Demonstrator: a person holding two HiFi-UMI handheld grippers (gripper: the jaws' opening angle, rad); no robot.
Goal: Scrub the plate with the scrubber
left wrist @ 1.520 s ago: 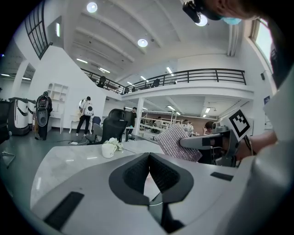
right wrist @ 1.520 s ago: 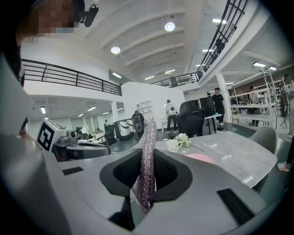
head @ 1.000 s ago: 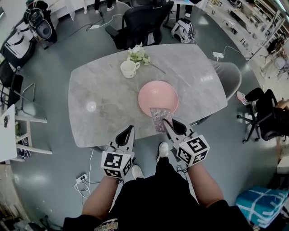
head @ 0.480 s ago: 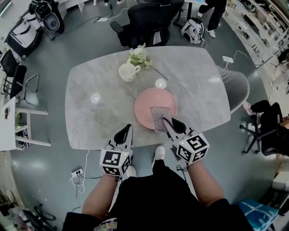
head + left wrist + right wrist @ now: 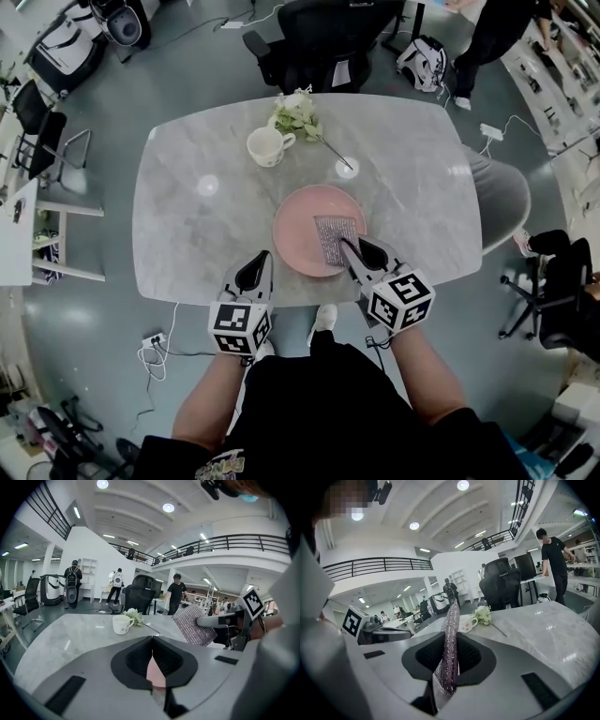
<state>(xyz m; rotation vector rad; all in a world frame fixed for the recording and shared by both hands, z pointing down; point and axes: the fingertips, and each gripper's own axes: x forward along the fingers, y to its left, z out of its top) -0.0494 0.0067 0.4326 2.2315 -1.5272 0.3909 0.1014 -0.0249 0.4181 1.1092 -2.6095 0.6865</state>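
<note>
A pink plate (image 5: 305,217) lies on the grey marble table (image 5: 187,244), near its front edge. My right gripper (image 5: 343,246) is shut on a silvery mesh scrubber (image 5: 333,237), which hangs over the plate's near right part. In the right gripper view the scrubber (image 5: 450,644) stands edge-on between the jaws. My left gripper (image 5: 262,257) is shut with nothing in it, over the table's front edge to the left of the plate. From the left gripper view, the scrubber (image 5: 193,625) and the right gripper show at the right, and a sliver of the pink plate (image 5: 154,670) shows behind the closed jaws.
A white cup (image 5: 267,146) and a sprig of white flowers (image 5: 298,113) sit at the table's far side. Office chairs (image 5: 323,42) stand beyond the table, a grey chair (image 5: 502,202) to its right. People stand in the room behind.
The scrubber and my right gripper have moved a little further over the plate. The left gripper has kept its place at the table's edge. The view has shifted.
</note>
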